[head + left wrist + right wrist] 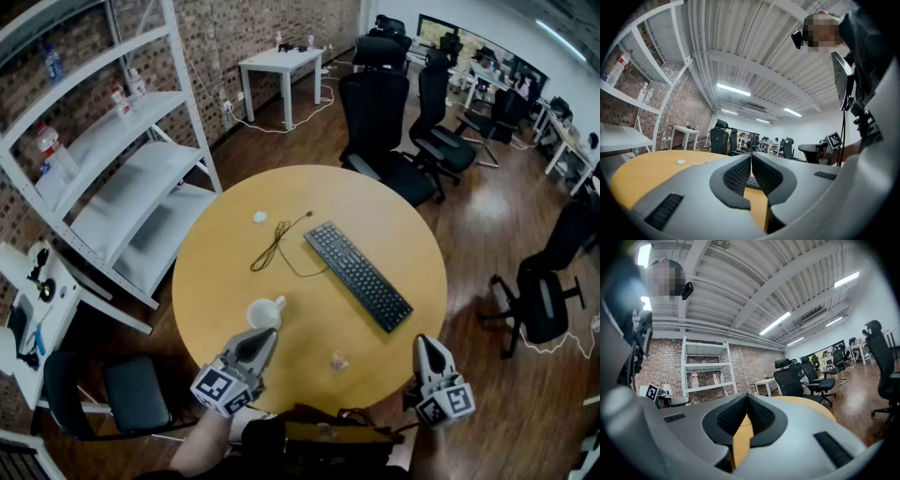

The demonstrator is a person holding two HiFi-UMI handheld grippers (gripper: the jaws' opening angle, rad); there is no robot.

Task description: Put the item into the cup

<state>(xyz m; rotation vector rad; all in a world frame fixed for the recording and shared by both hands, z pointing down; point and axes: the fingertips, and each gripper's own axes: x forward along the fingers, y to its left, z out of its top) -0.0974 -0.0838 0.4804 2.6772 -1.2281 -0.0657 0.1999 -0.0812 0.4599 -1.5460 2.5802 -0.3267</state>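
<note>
A white cup (265, 312) stands on the round wooden table (225, 272), toward the near left. A small pale item (338, 361) lies on the table to the cup's right, near the front edge. My left gripper (266, 334) hovers just in front of the cup, jaws shut with nothing between them; in its own view the left gripper (751, 157) shows its pads meeting. My right gripper (423, 341) sits at the table's near right edge, right of the item, also shut and empty, as the right gripper (746, 397) shows. Neither gripper view shows the cup or item.
A black keyboard (359, 275) lies diagonally across the table's middle, with a thin dark cable (278, 246) and a small white scrap (260, 217) to its left. White shelving (122, 178) stands left of the table. Black office chairs (380, 122) stand beyond it and on the right.
</note>
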